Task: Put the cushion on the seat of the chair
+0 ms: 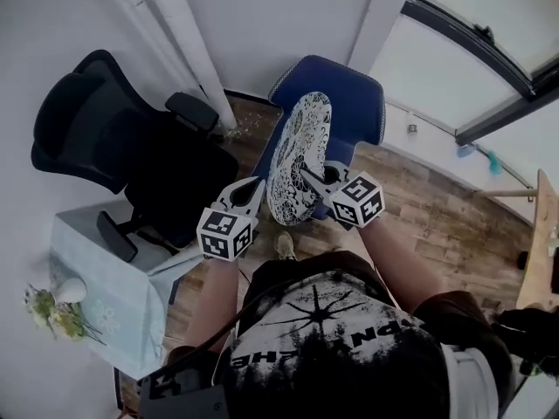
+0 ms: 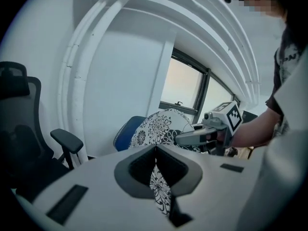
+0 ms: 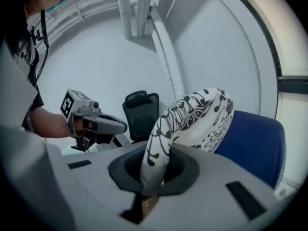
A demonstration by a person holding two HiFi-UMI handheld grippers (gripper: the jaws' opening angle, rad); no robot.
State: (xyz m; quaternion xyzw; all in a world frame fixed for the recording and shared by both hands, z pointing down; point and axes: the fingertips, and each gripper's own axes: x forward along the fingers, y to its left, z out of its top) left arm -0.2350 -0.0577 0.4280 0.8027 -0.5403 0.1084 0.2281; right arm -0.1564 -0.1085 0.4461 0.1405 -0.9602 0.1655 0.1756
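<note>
Head view is showing both tongs squeezing the cushion (image 1: 297, 160): my left gripper (image 1: 254, 187) is pinching its edge, and my right gripper (image 1: 311, 175) is too. The cushion is hanging upright in front of the blue chair (image 1: 354, 94). I am thinking I should tip it flat over the seat, steering clear of the black chair (image 1: 105, 138) beside it.

White walls (image 1: 262, 16) and wood floor (image 1: 437, 216), black office chair (image 1: 113, 138) at ten o'clock, window (image 1: 489, 24) at two o'clock.
</note>
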